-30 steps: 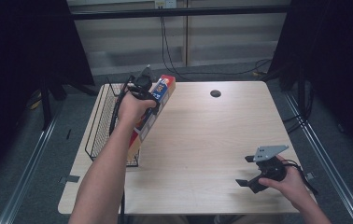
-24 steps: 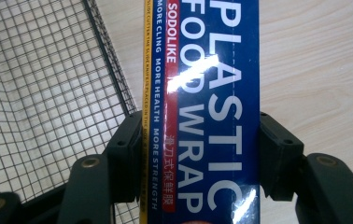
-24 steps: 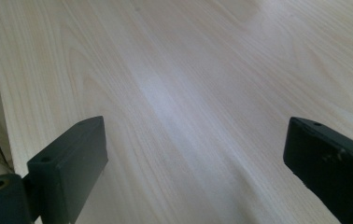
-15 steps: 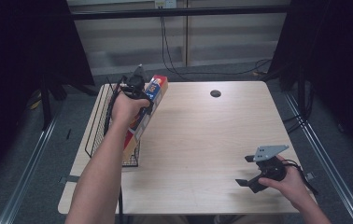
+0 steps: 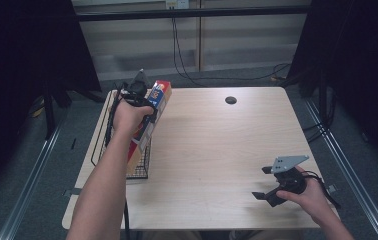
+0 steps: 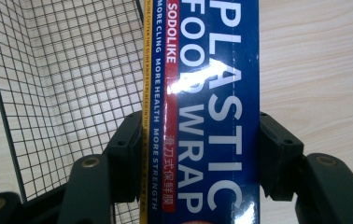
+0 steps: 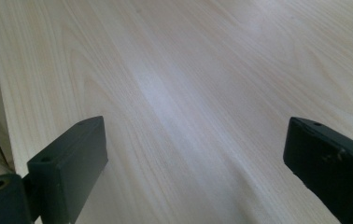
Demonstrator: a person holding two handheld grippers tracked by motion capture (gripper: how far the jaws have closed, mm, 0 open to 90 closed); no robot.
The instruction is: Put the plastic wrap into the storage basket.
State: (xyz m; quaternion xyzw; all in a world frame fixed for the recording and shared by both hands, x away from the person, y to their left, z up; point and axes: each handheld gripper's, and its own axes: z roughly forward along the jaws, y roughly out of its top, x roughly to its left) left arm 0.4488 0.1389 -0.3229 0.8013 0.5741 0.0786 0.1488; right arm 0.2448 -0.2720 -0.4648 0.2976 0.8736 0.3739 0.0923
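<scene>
From the high view I see my left arm stretched long up the left side of the tabletop [image 5: 217,150], forearm nearly straight, wrist level, the fist wrapped around the left hand-held gripper [image 5: 144,100] near the far left corner. That gripper is pinching the box [image 5: 158,96], a long carton of plastic wrap with a blue face and a red and yellow end. In the left gripper view the two black jaws press against the box's long sides, one on the yellow edge and one on the blue edge, with the lettering running up between them [image 6: 202,116]. The box is held tilted, its far end raised toward the back edge and its near end sloping down over the basket [image 5: 144,167], a black wire one standing along the left edge; whether the lower end touches the wire I cannot tell. In the left gripper view the mesh of the basket [image 6: 72,70] lies below and to the side of the box, with bare wood on the other side. My right hand [image 5: 312,197] rests low at the near right corner, wrist bent slightly inward, holding the right hand-held gripper [image 5: 267,182] just above the wood. Its jaws stand spread wide apart with nothing between them.
</scene>
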